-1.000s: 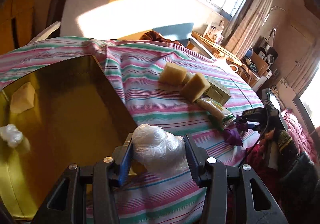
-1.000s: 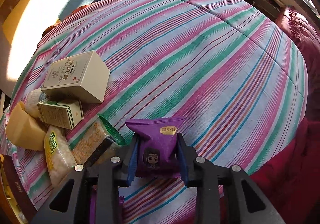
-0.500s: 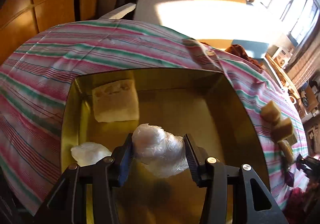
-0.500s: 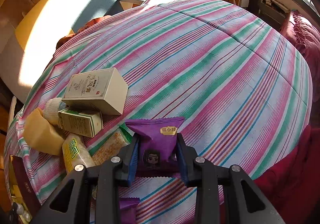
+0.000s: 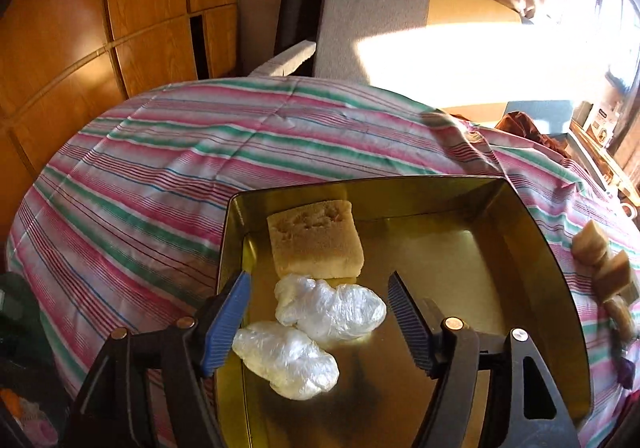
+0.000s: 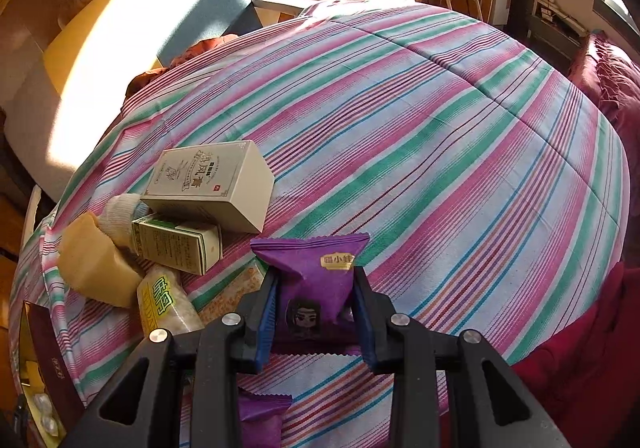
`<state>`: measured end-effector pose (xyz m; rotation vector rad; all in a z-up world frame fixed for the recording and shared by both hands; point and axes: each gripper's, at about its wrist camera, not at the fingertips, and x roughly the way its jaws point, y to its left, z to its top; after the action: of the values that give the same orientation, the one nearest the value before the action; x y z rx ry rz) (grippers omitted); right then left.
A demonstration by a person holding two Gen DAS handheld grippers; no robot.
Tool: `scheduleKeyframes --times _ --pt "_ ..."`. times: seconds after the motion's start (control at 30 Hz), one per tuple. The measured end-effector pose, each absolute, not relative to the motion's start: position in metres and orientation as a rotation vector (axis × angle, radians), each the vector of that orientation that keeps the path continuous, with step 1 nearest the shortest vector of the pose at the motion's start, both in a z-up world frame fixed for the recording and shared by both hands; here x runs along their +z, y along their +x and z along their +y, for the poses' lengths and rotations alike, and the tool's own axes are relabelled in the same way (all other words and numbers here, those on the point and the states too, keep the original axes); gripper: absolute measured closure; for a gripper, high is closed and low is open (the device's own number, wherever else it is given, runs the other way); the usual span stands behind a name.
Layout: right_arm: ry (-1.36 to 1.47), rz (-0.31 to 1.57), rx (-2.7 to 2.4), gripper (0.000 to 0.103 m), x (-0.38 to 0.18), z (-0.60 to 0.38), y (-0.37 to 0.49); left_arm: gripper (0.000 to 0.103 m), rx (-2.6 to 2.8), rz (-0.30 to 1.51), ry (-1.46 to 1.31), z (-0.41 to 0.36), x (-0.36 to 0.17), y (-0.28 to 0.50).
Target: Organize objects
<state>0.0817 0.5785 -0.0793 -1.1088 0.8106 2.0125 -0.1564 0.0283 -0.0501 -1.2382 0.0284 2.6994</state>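
Striped pink-green cloth (image 5: 168, 183) covers table, sunlit sofa behind. Gold tin tray (image 5: 520, 232) on cloth holds sponge block (image 5: 316, 244) and two plastic-wrapped bundles: one (image 5: 332, 308) touching sponge, other (image 5: 284, 358) just beside it. Left gripper (image 5: 318, 318) above tray, jaws opening, pads clear of bundle between them. Right gripper (image 6: 314, 312) clamped on purple snack packet (image 6: 316, 272) above cloth; cream box (image 6: 212, 183), green box (image 6: 176, 244) piled to its left

Purple snack packet (image 6: 316, 280), gold tin (image 5: 440, 207), pink-and-green striped cloth (image 5: 160, 187).
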Motion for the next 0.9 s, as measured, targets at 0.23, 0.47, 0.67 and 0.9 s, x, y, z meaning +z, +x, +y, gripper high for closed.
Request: scheduleKeyframes --times 0.23,0.47,0.67,0.9 --pt "-1.104 0.769 2.076 0.069 -0.074 0.57 0.073 0.024 2.716 -0.006 -1.117 0.03 -0.026 -0.103" --pt "-1.115 0.752 2.079 0.069 -0.074 0.568 0.07 0.023 2.685 -0.002 -1.13 0.036 -0.027 -0.072" --pt "-1.103 0.748 2.093 0.069 -0.073 0.567 0.07 0.023 2.685 0.025 -1.131 0.039 -0.03 -0.061" --pt "-1.039 0.68 2.232 0.069 -0.054 0.548 0.066 0.023 2.684 0.029 -1.139 0.037 -0.034 -0.056"
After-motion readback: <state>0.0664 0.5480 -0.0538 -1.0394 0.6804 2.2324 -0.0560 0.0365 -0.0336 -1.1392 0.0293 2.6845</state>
